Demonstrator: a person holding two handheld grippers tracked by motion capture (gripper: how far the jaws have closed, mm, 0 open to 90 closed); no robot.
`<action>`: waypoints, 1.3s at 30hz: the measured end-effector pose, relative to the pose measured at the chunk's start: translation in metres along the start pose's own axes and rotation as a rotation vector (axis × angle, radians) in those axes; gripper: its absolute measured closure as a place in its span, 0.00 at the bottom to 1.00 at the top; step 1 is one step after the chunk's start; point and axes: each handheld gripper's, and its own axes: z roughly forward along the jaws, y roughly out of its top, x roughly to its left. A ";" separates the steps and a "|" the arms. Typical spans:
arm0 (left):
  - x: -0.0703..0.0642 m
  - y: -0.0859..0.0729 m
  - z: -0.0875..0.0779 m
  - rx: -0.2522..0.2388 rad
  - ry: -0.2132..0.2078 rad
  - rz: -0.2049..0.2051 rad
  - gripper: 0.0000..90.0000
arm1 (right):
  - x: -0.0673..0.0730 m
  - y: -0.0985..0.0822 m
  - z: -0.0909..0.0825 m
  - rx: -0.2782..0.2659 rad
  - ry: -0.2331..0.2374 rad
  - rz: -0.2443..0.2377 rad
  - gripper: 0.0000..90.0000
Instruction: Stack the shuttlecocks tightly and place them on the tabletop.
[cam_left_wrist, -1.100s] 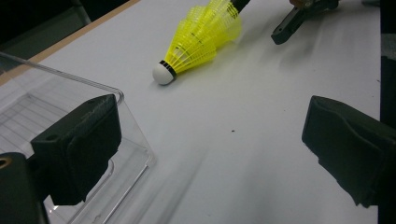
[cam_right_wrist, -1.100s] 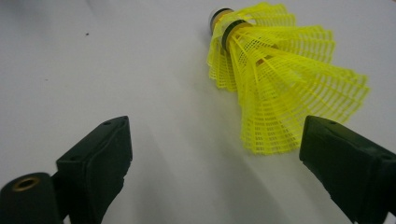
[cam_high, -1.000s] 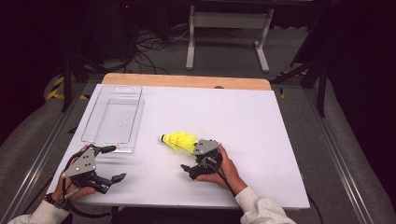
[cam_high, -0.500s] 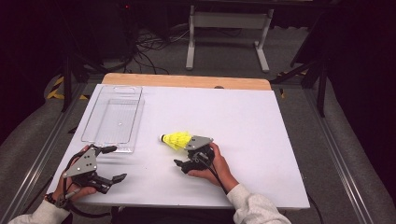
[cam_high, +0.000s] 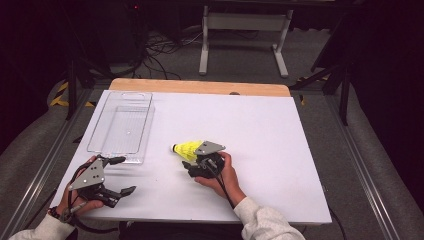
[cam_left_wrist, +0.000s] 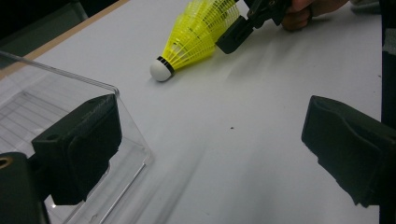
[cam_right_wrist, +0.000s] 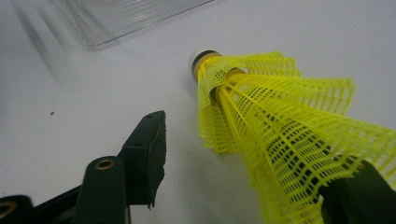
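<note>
Evidently shuttlecock (cam_right_wrist: 261, 121) judged light, skirt crushable; right gripper (cam_high: 194, 164) jaws were closing around skirt, not yet clamped; left gripper (cam_high: 116, 175) jaws apart.

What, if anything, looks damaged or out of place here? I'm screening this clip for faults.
Nothing stands out. The yellow shuttlecock lies on its side on the white table, skirt intact. The right gripper, jaws just closing, is at its skirt. The clear tray sits flat and empty.

Right gripper (cam_high: 192, 164) jaws just closing, seemingly not yet pinching — left gripper (cam_high: 120, 175) gapes.
</note>
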 end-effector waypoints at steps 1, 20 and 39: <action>0.000 0.000 0.000 0.000 0.001 -0.001 0.06 | 0.001 0.001 0.001 -0.002 -0.014 0.010 0.46; 0.000 -0.001 0.001 0.004 -0.002 -0.005 0.07 | 0.008 0.008 0.007 0.038 -0.138 0.018 0.90; 0.001 -0.001 -0.001 -0.002 0.003 -0.006 0.07 | 0.010 0.008 0.003 0.011 -0.125 0.006 0.97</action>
